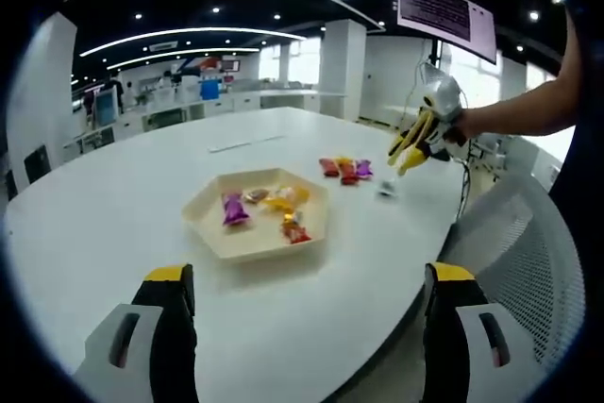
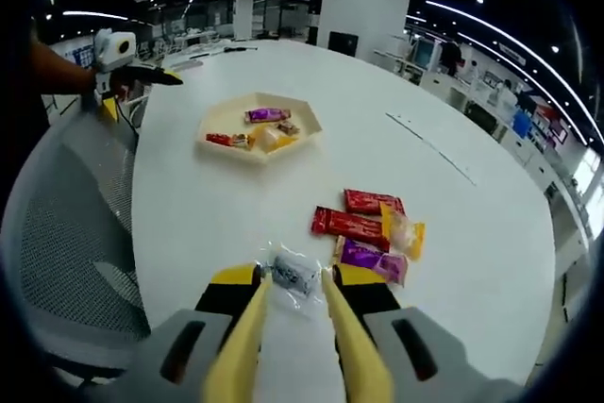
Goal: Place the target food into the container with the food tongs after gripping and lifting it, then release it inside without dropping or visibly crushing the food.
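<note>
Near the table's edge, in the right gripper view, the yellow-tipped right tongs [image 2: 294, 282] sit low over a small candy in a clear crinkled wrapper with a dark blue-grey centre [image 2: 293, 273]. The two tips stand narrowly apart on either side of it, close to the wrapper's edges; whether they touch it I cannot tell, and it lies flat on the large white round table [image 2: 472, 233], not lifted. That straddling pose reads as the set-up for a gentle pinch, so this candy is probably the target.

Just beyond it lies a loose cluster of wrapped sweets [image 2: 370, 230]: two red bars, a yellow-orange pack and a purple one, touching or overlapping each other. They look like the supply still to be moved.

Farther along the table sits the shallow cream hexagonal tray [image 2: 219, 125], already holding purple, red and yellow wrapped pieces. It stands well apart from the candy, so the carry will cross open table.

From the left gripper view, the left tongs [image 1: 307, 290] are spread wide and hold nothing, hanging back over the near edge with the tray ahead, seemingly kept clear. A grey mesh chair back [image 1: 528, 261] stands beside the table.

The candy looks light, slippery and crinkly, easy to slip from a loose grip.
</note>
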{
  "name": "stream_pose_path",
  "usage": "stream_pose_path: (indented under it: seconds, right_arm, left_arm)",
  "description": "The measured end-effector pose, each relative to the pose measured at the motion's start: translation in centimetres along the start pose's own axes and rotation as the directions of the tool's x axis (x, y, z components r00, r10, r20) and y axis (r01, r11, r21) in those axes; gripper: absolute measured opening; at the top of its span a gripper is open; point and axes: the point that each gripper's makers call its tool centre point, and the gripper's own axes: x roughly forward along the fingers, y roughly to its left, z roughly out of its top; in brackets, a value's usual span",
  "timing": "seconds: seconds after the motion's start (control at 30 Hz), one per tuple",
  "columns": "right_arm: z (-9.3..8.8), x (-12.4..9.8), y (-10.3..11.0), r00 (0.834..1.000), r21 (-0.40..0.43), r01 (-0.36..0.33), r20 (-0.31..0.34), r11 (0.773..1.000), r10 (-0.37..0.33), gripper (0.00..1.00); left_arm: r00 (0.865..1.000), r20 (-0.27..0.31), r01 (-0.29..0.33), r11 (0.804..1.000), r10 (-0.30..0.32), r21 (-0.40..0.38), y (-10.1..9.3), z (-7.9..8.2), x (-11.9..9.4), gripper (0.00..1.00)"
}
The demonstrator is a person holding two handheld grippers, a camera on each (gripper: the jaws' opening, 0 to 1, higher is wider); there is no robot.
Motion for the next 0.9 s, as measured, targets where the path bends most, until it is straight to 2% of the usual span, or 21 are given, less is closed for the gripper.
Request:
stream_pose_path:
  seconds: [0.27,0.67,0.73,0.8,0.9]
  right_arm:
    - [-0.5,0.7,0.4,1.000,0.016,-0.014,-0.024,1.000,0.015,0.30]
    - [-1.4,2.3,1.7,0.996,-0.014,-0.043,-0.081,0.999,0.042,0.29]
    - [-1.5,2.5,2.0,0.995,0.036,-0.041,-0.090,0.999,0.044,0.30]
    - [-0.8,2.8,2.7,0.995,0.060,-0.071,-0.072,0.996,0.075,0.30]
    - [0.2,3.3,3.6,0.994,0.007,-0.085,-0.070,0.996,0.086,0.29]
  left_arm:
    - [1.000,-0.002,0.003,1.000,-0.003,-0.003,0.0,-0.1,0.1,0.98]
    - [1.000,-0.004,0.000,1.000,0.000,-0.008,0.1,-0.1,0.0,0.97]
    - [1.000,-0.005,0.003,1.000,-0.003,-0.009,0.0,-0.1,0.0,0.96]
    - [1.000,-0.006,0.004,1.000,-0.004,-0.005,0.0,-0.1,0.0,0.96]
    - [1.000,-0.005,0.003,1.000,-0.003,-0.007,0.0,-0.2,0.0,0.96]
